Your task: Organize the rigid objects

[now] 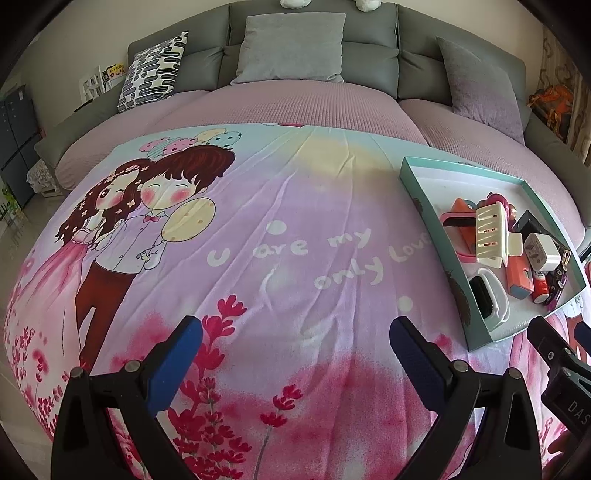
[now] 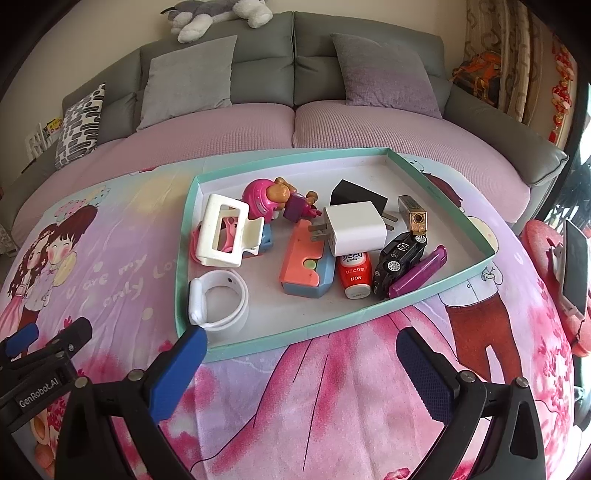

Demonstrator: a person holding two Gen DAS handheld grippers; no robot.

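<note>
Surface: I log a printed fleece blanket point(image 1: 295, 229), lilac and pink with a cartoon couple, spread over a mauve waffle-textured seat cover point(image 2: 369, 129). Landmark: shallow teal-rimmed cardboard tray point(image 2: 186, 221), lying on the blanket.

In the tray: white plastic hair claw point(image 2: 223, 230) at its left side; white smartwatch with looped band point(image 2: 221, 299) in the near-left corner; white wall charger point(image 2: 352, 229) at centre; orange-and-blue plastic block point(image 2: 304, 266) just nearer; red-and-white LION bottle point(image 2: 354, 273), black toy car point(image 2: 400, 260) and purple clip point(image 2: 419, 271) toward the near-right rim; pink figurine point(image 2: 264, 197) farther back.

Behind the tray: grey upholstered sofa back point(image 2: 266, 77) with grey cushions point(image 2: 188, 81); plush toy point(image 2: 218, 14) on top.

My left gripper point(image 1: 295, 350) hovers left of the tray, fingers spread, empty. My right gripper point(image 2: 301, 356) hovers before the tray's near rim, spread, empty.
</note>
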